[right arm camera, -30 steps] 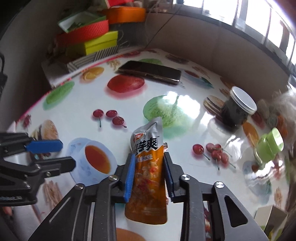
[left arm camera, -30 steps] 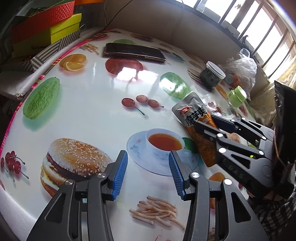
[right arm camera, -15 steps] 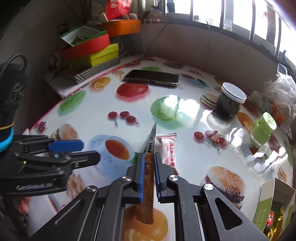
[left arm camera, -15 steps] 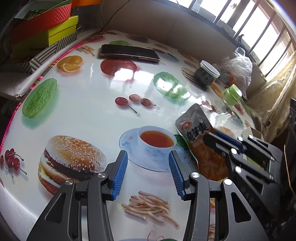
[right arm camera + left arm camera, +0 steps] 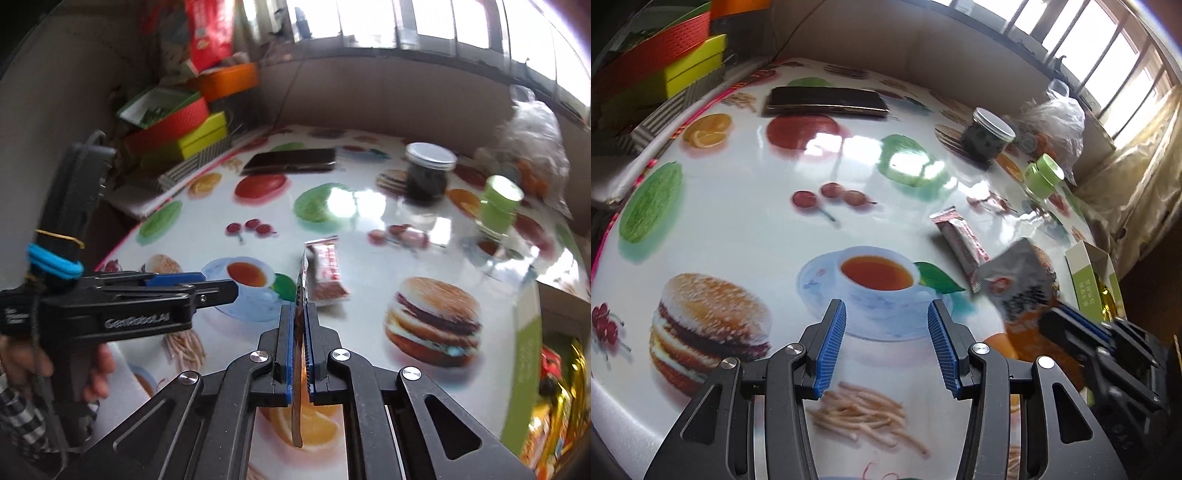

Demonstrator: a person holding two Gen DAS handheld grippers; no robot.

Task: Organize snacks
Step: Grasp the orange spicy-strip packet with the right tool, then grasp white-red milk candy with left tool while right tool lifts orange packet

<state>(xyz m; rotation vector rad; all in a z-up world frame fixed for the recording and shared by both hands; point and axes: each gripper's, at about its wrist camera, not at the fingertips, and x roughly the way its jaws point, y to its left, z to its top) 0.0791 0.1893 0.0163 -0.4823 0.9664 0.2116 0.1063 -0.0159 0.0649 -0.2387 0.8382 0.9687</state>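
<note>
My right gripper (image 5: 300, 328) is shut on an orange and silver snack pouch (image 5: 301, 295), held edge-on above the table; the pouch also shows in the left wrist view (image 5: 1021, 288), blurred. A red wrapped snack bar (image 5: 327, 267) lies flat on the table just beyond it, also in the left wrist view (image 5: 960, 240). My left gripper (image 5: 886, 343) is open and empty above the printed teacup; it also shows at the left of the right wrist view (image 5: 192, 284). A green open box (image 5: 546, 398) with snack packets stands at the right table edge.
A phone (image 5: 827, 101), a dark jar with white lid (image 5: 988, 138), a green-capped bottle (image 5: 1043, 179) and a plastic bag (image 5: 1056, 122) sit at the far side. Stacked coloured boxes (image 5: 665, 62) stand far left. The table (image 5: 738, 221) has a printed food pattern.
My right gripper lifted the pouch off the table, turned it on edge and carried it right, uncovering the red snack bar. My left gripper stayed open.
</note>
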